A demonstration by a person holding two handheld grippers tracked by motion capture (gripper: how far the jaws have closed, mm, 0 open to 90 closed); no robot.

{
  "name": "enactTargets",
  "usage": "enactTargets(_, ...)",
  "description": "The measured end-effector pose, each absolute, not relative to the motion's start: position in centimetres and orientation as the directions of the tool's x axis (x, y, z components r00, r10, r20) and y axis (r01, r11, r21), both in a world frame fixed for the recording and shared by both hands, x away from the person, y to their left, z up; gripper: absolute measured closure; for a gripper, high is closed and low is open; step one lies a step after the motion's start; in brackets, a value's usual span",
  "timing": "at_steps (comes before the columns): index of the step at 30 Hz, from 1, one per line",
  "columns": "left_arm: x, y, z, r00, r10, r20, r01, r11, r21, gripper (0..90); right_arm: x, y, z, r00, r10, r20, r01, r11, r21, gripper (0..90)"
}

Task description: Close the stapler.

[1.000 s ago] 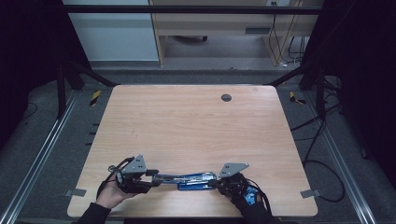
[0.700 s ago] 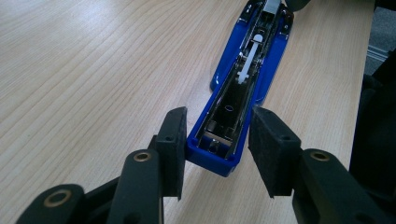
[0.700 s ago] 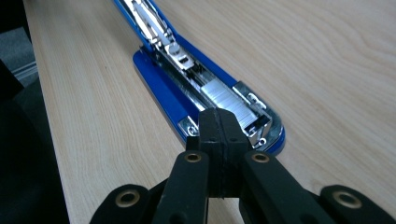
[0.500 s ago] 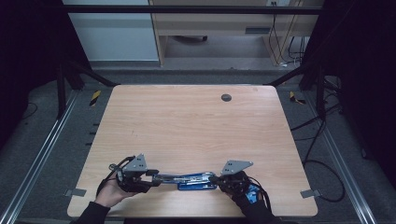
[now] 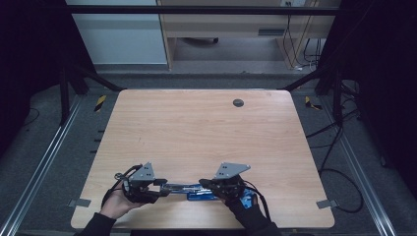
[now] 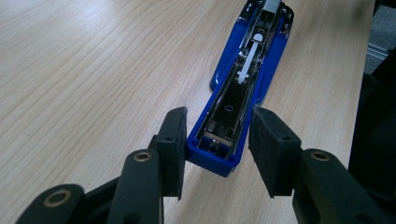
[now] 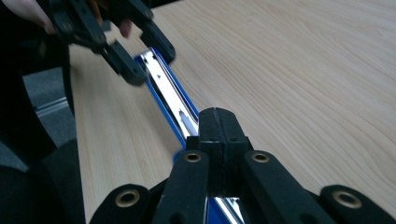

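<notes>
One stapler (image 6: 243, 88): blue, opened flat, chrome staple channel exposed
Left gripper (image 6: 217, 140): fingers released, straddling stapler end
Right gripper (image 7: 218, 133): fingers clenched over its chrome rail
Worktop (image 5: 206, 132): light wood, dark grommet (image 5: 238, 103) far off

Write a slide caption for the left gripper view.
Left gripper, jaws open, straddles the end of an opened blue stapler lying on the wooden table.

Left tool (image 5: 160, 183) low near the desk's near edge, left of centre, held in a bare left hand (image 5: 117, 202), pointing right; jaws apart, pads (image 6: 173, 144) spread with a gap. Right tool (image 5: 206, 184) also near the near edge, about centre, in a gloved right hand (image 5: 242, 200), pointing left toward the other tool; jaws pressed together; forearms enter from the near edge.
</notes>
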State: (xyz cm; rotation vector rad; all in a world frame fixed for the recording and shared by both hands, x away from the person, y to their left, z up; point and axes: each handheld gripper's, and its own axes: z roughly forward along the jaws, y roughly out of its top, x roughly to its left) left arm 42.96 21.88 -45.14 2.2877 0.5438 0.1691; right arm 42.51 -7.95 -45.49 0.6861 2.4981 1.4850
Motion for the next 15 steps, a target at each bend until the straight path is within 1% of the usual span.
enactTargets(7,43.0,21.9,-45.2,0.900,0.433,-0.047,0.333,-0.615,0.715,57.3,43.2,-5.0,-46.0,-0.891,0.437,0.126,0.315,0.392,0.864,90.0)
enactTargets(15,43.0,21.9,-45.2,0.900,0.433,-0.047,0.333,-0.615,0.715,57.2,43.2,-3.0,-46.7,-0.897,0.426,0.121,0.313,0.416,0.854,90.0)
